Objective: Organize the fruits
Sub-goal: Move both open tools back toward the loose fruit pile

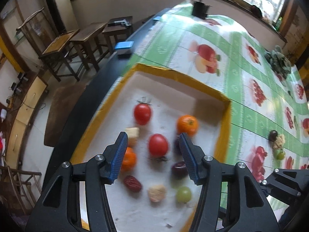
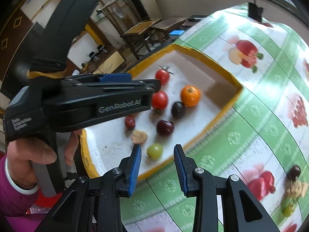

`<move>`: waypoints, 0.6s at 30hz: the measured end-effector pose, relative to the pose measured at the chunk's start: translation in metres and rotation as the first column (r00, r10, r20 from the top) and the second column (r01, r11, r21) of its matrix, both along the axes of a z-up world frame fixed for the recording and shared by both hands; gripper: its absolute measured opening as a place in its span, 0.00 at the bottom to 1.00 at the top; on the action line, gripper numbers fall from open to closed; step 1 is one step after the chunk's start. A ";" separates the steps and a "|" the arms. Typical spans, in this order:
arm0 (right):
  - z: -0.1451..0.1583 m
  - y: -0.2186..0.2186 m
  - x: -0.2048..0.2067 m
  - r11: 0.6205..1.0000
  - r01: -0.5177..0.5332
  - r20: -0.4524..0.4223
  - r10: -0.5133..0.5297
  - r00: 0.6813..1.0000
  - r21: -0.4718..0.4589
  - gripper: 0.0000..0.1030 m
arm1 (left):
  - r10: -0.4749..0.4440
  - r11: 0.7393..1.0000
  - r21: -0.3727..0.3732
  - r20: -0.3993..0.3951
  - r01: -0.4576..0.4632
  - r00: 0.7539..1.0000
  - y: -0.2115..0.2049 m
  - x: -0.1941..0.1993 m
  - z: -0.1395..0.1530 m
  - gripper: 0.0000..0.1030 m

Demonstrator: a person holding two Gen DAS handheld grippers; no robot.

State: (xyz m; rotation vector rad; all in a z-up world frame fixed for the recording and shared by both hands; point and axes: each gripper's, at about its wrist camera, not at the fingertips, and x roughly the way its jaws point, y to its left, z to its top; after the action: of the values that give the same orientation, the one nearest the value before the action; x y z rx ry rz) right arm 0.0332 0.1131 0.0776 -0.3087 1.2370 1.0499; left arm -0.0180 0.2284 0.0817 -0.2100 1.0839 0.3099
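Covering most of both views, the bench (image 1: 222,44) carries a green-and-white fruit-print cloth, and on it sits a white tray (image 1: 225,133) with a yellow rim, close to the bench's edge. Inside the tray lie two tomatoes (image 1: 158,145), two oranges (image 1: 187,125), dark plums (image 2: 165,128), a red date (image 1: 132,183), a green grape (image 1: 183,194) and pale, crumbly pieces I cannot identify. A small pile of fruit (image 2: 294,185) remains out on the cloth, well apart from the tray: a dark fruit, a tan lump and a green one.

The left hand-held gripper (image 1: 153,154) hovers over the tray with its jaws apart and nothing between them. The right hand-held gripper (image 2: 157,167) hangs above the tray's near rim, jaws likewise apart and empty.

Risks, in my judgement: the round fruit may roll if nudged by an opening jaw; the soft plums and grape may bruise or split under a hard squeeze; the two tools work close together and may collide over the tray.

Limits of observation: motion blur softens the tray contents in the left view; the second orange is partly hidden behind the left jaw; the tray's near corner is cut off by the tools.
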 end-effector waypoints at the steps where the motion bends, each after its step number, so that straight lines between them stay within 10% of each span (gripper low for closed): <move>1: 0.000 -0.007 0.000 1.000 0.010 -0.001 -0.010 1.000 -0.005 0.33 | -0.012 1.000 -0.001 0.001 0.012 1.000 -0.006 0.001 0.000 0.54; 18: -0.005 -0.150 0.020 0.959 0.276 -0.007 -0.277 0.961 -0.061 0.33 | -0.239 0.970 -0.040 -0.002 0.239 0.971 -0.123 0.039 -0.002 0.54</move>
State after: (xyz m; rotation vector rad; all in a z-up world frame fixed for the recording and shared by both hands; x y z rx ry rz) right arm 0.0531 -0.0369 0.0730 -0.1665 1.2849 0.7767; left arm 0.0206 0.1055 0.0792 -0.1113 1.1097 0.0731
